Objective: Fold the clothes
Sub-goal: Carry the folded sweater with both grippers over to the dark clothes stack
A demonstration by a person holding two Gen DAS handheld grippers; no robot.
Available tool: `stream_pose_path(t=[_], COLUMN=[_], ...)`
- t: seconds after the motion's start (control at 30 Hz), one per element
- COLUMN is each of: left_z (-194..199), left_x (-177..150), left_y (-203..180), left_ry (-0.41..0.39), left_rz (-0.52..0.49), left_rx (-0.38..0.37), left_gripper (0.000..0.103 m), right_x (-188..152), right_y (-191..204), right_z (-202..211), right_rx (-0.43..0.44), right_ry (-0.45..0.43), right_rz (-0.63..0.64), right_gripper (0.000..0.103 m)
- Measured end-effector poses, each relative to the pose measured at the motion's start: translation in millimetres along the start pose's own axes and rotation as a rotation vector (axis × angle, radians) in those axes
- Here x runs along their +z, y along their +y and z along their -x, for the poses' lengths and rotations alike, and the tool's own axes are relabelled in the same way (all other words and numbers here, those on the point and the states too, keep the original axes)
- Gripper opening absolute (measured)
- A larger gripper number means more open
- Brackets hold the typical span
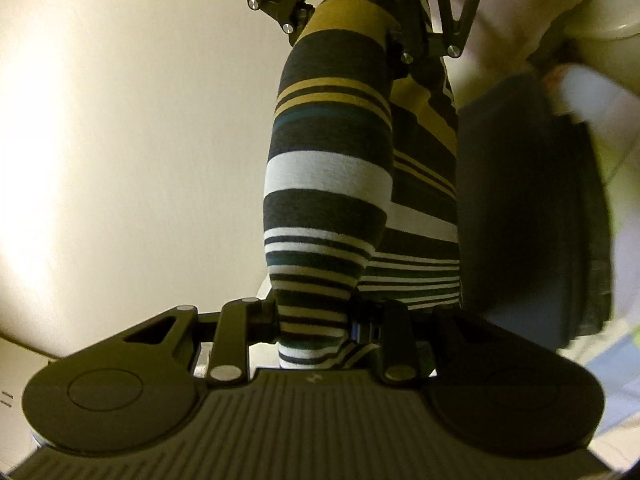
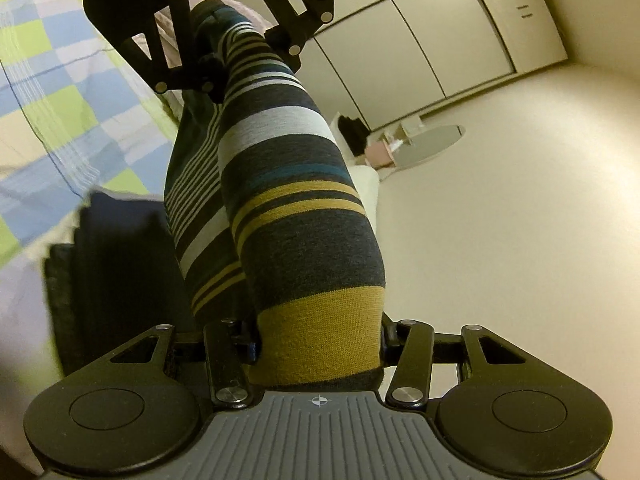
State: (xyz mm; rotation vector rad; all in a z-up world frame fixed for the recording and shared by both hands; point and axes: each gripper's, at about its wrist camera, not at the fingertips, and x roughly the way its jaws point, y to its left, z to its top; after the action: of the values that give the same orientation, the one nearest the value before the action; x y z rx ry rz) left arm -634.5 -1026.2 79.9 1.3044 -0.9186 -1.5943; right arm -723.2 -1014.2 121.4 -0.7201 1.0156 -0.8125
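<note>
Your left hand-held gripper (image 1: 316,330) is squeezed tight on one end of the striped garment (image 1: 328,176). Your right hand-held gripper (image 2: 318,344) is squeezed on the other end, on the wide yellow band. The garment is stretched between the two, up in the air and not lying on anything.

From the left wrist view you see the cloth run away to the right hand-held gripper at the top of the picture. Behind it is mostly a plain cream wall. On the right you see a stack of dark folded clothes (image 1: 532,208), blurry.

The right wrist view shows you more of the room. You see the bed with its checked blue, green and white bedspread (image 2: 52,92) on the left. The same dark stack (image 2: 116,276) sits near the bed's edge, just beside the hanging cloth. On the right you see cream wardrobe doors (image 2: 436,32), the pale floor, and a round mirror (image 2: 434,142) lying on the floor with some small things near it, too blurry to name.
</note>
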Motion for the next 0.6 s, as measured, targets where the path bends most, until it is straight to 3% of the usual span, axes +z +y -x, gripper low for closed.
stream_pose_path(t=[0.13,0.3,0.4,0.6], left_z=[-46,-77,-79,-63], left_x=[3,-4,-8,-27], left_y=[-19,-104,-138,-142], left_ry=[0.053,0.085,0.119,0.135], left_rz=[0.029,-0.005,-0.005,0.039], left_rx=[0.003,-0.055,-0.082,-0.13], left_gripper=[0.026,0.027,0.027,0.027], right_x=[-31,-76,-96,-108], right_y=[-5,49,82,96], right_z=[-48,-88,-91,-71], right_rx=[-0.001,0.077,0.097,0.08], right_ry=[-0.058,-0.066,-0.074,-0.057], right_rz=[0.025,0.051,0.076,0.065], right_gripper=[0.048,0.048,0.049,0.051])
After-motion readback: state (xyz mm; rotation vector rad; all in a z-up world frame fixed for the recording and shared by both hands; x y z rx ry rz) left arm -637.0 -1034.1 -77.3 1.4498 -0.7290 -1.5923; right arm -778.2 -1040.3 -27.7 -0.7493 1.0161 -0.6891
